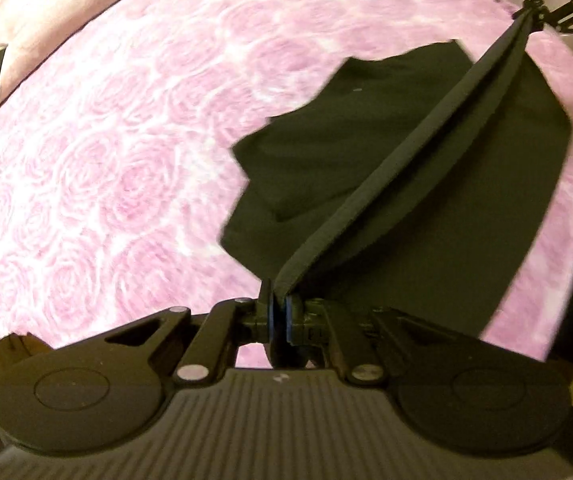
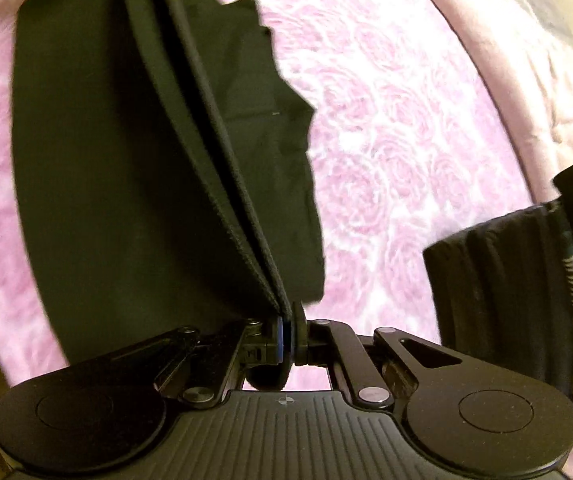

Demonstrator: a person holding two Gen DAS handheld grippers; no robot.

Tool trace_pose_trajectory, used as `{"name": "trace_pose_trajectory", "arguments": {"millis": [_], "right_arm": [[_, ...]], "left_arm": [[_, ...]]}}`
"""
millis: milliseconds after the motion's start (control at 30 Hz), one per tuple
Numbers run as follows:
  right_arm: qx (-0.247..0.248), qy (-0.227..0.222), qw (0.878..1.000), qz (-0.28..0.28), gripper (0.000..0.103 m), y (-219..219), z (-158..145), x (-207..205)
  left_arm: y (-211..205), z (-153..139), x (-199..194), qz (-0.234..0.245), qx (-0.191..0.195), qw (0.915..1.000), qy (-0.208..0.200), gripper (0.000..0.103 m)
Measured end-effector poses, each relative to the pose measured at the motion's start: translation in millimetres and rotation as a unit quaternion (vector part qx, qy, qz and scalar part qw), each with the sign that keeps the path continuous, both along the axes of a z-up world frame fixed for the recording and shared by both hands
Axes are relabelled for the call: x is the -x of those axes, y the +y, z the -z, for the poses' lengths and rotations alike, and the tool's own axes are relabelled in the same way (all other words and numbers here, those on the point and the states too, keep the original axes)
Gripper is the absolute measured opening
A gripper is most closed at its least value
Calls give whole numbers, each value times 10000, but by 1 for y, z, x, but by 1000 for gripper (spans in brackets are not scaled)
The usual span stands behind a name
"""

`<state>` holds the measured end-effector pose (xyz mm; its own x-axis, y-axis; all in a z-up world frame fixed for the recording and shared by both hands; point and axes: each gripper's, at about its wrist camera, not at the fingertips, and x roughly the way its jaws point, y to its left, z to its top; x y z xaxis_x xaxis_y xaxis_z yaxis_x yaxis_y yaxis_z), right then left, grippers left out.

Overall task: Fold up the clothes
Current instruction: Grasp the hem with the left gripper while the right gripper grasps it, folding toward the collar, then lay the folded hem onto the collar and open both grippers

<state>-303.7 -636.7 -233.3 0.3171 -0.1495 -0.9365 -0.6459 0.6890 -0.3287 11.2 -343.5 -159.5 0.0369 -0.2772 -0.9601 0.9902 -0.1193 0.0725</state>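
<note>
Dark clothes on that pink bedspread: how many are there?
2, as far as I can see. One garment is stretched between both sets of closed fingers over the bedspread. A folded pile sits at the right edge of the right view. Others may lie out of frame.

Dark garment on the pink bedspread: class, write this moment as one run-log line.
step: fold in progress | left gripper: shut on dark garment edge | right gripper: shut on same edge | edge: stretched between grippers | surface: pink rose bedspread
</note>
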Motion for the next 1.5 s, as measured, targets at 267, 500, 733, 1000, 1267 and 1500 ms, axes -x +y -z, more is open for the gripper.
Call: {"name": "trace_pose_trajectory", "arguments": {"millis": [267, 500, 733, 1000, 1267, 1500], "right_arm": [[-460, 501, 9971, 353, 1, -43, 53, -94], [-698, 644, 9914, 905, 1, -63, 90, -126], [-1426, 488, 9609, 2323, 3, -98, 118, -155], [-1645, -870, 9083, 3747, 55, -112, 73, -137], [-3453, -396, 8597, 3743, 55, -37, 93, -113], [-2861, -347, 8880, 3583, 55, -73, 108, -61]], "left_arm": [[-60, 57, -51, -319, -254, 9990, 181, 4], [-91, 106, -82, -224, -457, 9980, 371, 5], [-93, 128, -115, -678, -281, 9969, 276, 19], [-72, 86, -135, -1291, 149, 9915, -14, 16], [-80, 119, -64, -753, 219, 9945, 700, 20], [-67, 126, -73, -967, 270, 9948, 188, 23]]}}
